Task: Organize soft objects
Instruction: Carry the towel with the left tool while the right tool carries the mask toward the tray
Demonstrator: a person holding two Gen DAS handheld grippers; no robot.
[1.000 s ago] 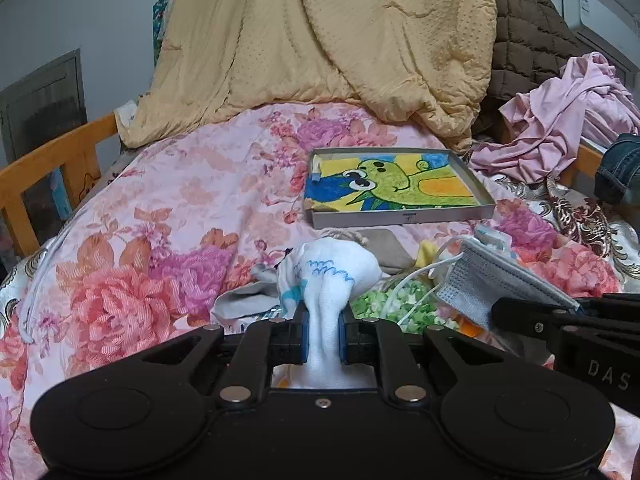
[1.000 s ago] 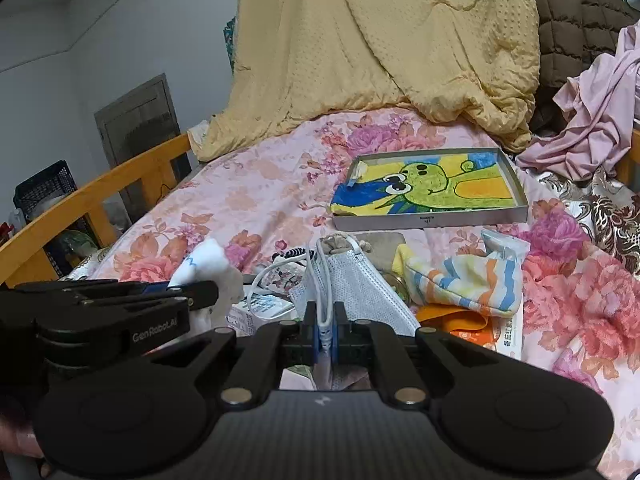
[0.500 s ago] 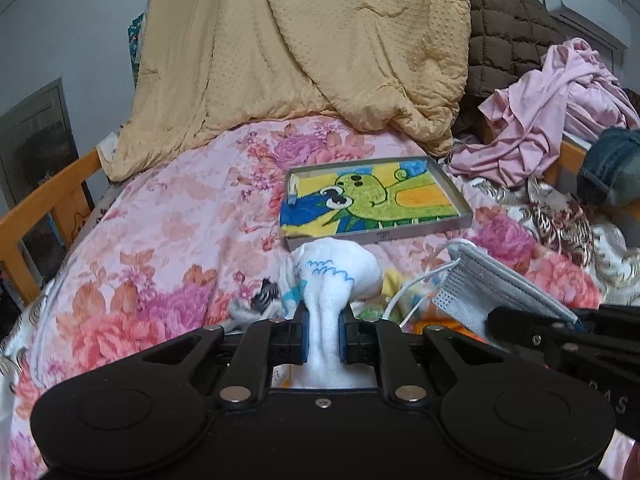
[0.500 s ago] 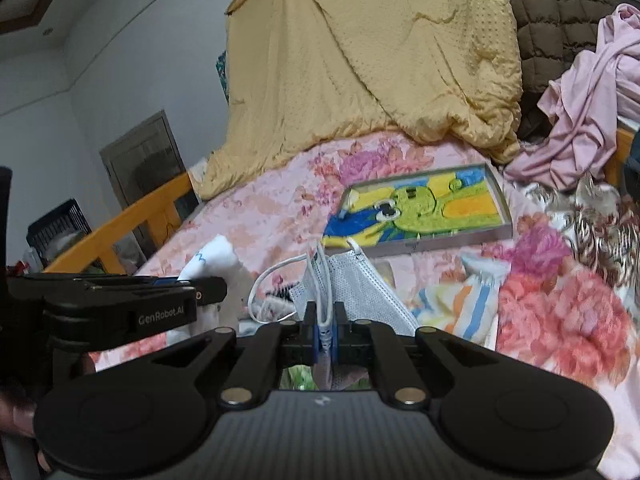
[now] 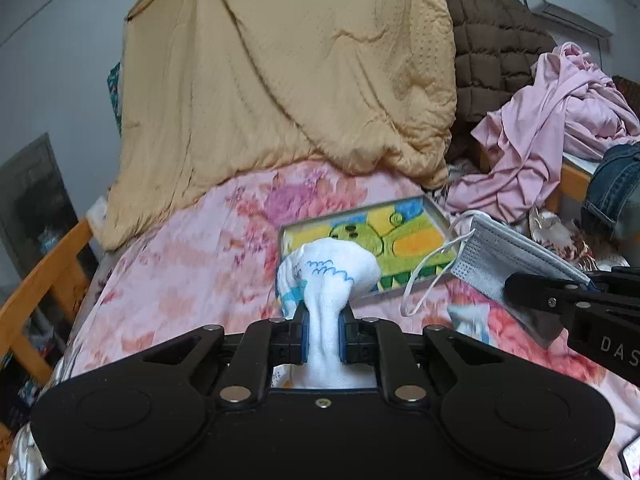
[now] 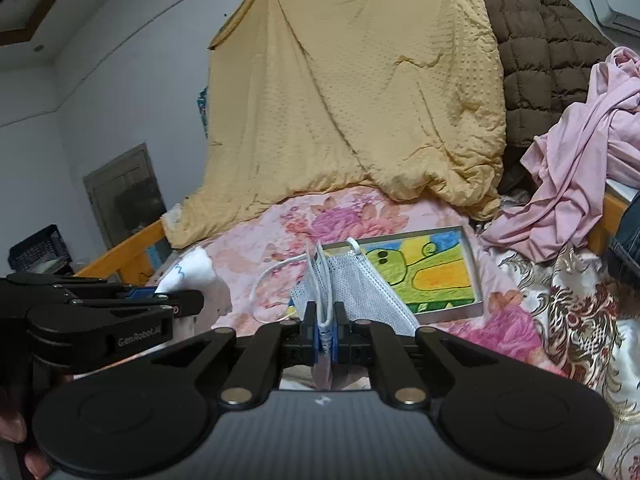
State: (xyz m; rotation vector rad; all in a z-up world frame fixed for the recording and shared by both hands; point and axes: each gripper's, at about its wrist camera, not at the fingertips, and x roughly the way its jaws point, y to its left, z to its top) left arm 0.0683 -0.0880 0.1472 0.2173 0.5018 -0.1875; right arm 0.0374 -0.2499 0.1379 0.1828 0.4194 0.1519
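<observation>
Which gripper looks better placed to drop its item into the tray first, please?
Probably the right gripper: its mask hangs against the tray's near rim, seemingly closer than the left gripper, jaws clamping the sock.

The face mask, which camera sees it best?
The left wrist view. There the face mask shows side-on, with its pleats and dangling ear loop, pinched at one end by the right gripper. The right wrist view sees it edge-on, folded between that gripper's fingers, partly hiding itself.
</observation>
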